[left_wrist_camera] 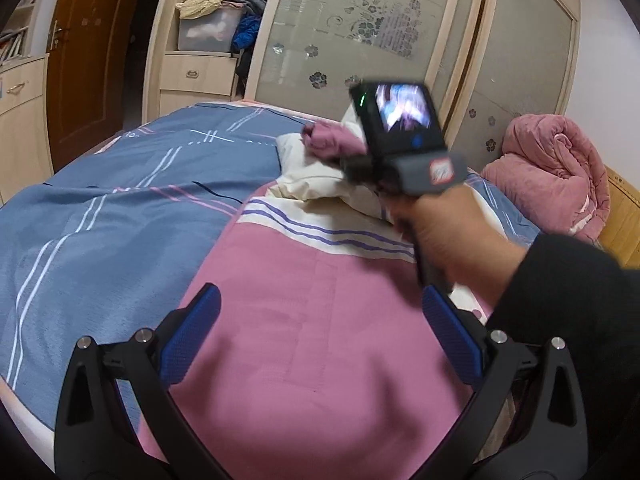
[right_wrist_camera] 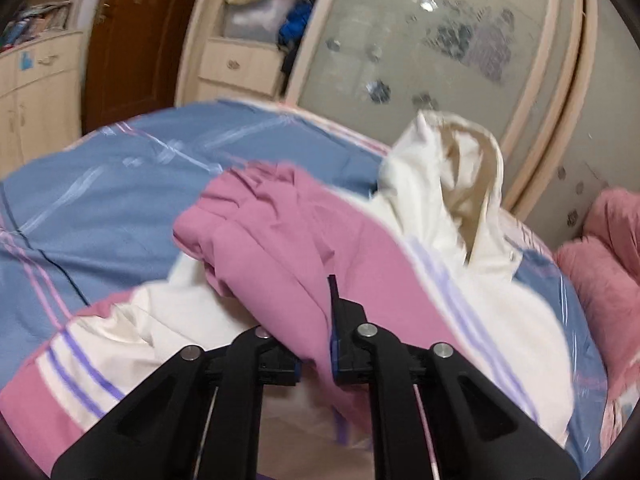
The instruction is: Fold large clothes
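A large pink and cream hooded jacket (left_wrist_camera: 304, 320) with purple stripes lies on the blue bed cover (left_wrist_camera: 100, 208). My left gripper (left_wrist_camera: 320, 332) is open and empty, hovering over the jacket's pink body. My right gripper (right_wrist_camera: 316, 300) is shut on the jacket's pink sleeve (right_wrist_camera: 256, 232), holding it bunched over the jacket's chest. The cream hood (right_wrist_camera: 460, 176) stands up beyond it. In the left wrist view the right gripper's body and the hand holding it (left_wrist_camera: 404, 140) sit above the collar area, with the pink sleeve cuff (left_wrist_camera: 328, 140) ahead of it.
A bundled pink quilt (left_wrist_camera: 552, 168) lies at the bed's right side. A wardrobe with frosted sliding doors (left_wrist_camera: 360, 40) stands behind the bed, its open shelves stuffed with clothes (left_wrist_camera: 224, 12). A brown door (left_wrist_camera: 88, 60) and cream cabinets (left_wrist_camera: 20, 120) are at the left.
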Demonstrator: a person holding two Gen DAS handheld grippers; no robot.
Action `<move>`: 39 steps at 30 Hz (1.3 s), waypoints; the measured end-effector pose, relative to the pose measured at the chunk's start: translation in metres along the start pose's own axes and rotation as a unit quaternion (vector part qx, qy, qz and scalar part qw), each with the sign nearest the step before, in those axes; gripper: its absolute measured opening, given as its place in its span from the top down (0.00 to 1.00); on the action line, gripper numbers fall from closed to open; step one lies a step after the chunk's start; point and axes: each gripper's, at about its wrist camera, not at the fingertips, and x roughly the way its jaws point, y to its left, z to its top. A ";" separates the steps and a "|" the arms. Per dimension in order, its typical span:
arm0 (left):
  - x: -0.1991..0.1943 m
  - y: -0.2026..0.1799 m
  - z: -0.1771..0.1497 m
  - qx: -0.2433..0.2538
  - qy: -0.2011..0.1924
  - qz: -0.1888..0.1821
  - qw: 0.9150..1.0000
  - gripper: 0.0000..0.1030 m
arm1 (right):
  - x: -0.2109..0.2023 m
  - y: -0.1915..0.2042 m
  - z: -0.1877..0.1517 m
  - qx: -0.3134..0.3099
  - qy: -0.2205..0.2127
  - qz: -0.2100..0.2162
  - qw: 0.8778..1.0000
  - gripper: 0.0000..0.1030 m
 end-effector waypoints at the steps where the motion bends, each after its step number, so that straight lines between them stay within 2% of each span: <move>1: -0.001 0.003 0.001 -0.003 -0.001 -0.001 1.000 0.02 | 0.006 0.000 -0.004 0.014 0.015 0.004 1.000 0.74; 2: -0.003 0.004 0.002 -0.005 -0.002 -0.002 1.000 0.02 | 0.007 0.001 -0.007 0.020 0.025 0.011 0.999 0.49; 4: -0.005 0.008 0.004 -0.011 -0.006 0.000 1.000 0.02 | 0.009 0.004 -0.008 0.025 0.048 0.017 0.998 0.21; 6: -0.006 0.012 0.006 -0.015 -0.008 0.002 1.000 0.02 | -0.008 0.007 -0.011 0.028 0.034 0.034 0.998 0.19; 9: -0.006 0.016 0.007 -0.022 -0.009 0.007 1.000 0.02 | -0.062 -0.003 -0.020 0.050 -0.009 0.098 0.994 0.15; 12: -0.010 0.018 0.006 -0.019 -0.012 0.011 1.000 0.02 | -0.127 -0.024 -0.050 0.076 -0.047 0.112 0.990 0.11; 16: -0.019 0.017 0.002 -0.011 -0.020 0.014 1.000 0.02 | -0.204 -0.072 -0.104 0.127 -0.081 0.094 0.984 0.01; 18: -0.022 0.014 0.000 -0.003 -0.024 0.013 1.000 0.02 | -0.240 -0.099 -0.138 0.156 -0.094 0.074 0.980 0.01; 21: -0.024 0.003 -0.005 0.020 -0.026 0.018 0.999 0.02 | -0.281 -0.129 -0.185 0.184 -0.108 0.018 0.977 0.01; 25: -0.026 -0.017 -0.016 0.058 -0.029 0.019 0.998 0.02 | -0.306 -0.149 -0.237 0.209 -0.110 -0.038 0.971 0.01; 28: -0.027 -0.028 -0.022 0.074 -0.038 0.018 0.996 0.02 | -0.315 -0.153 -0.260 0.220 -0.132 -0.070 0.964 0.01; 30: -0.028 -0.032 -0.024 0.072 -0.039 0.016 0.996 0.02 | -0.309 -0.153 -0.263 0.211 -0.125 -0.090 0.965 0.01; 35: -0.031 -0.036 -0.025 0.080 -0.048 0.026 0.995 0.02 | -0.303 -0.158 -0.272 0.202 -0.119 -0.079 0.969 0.01; 39: -0.024 -0.038 -0.027 0.083 -0.039 0.035 0.995 0.02 | -0.302 -0.163 -0.278 0.210 -0.113 -0.068 0.969 0.01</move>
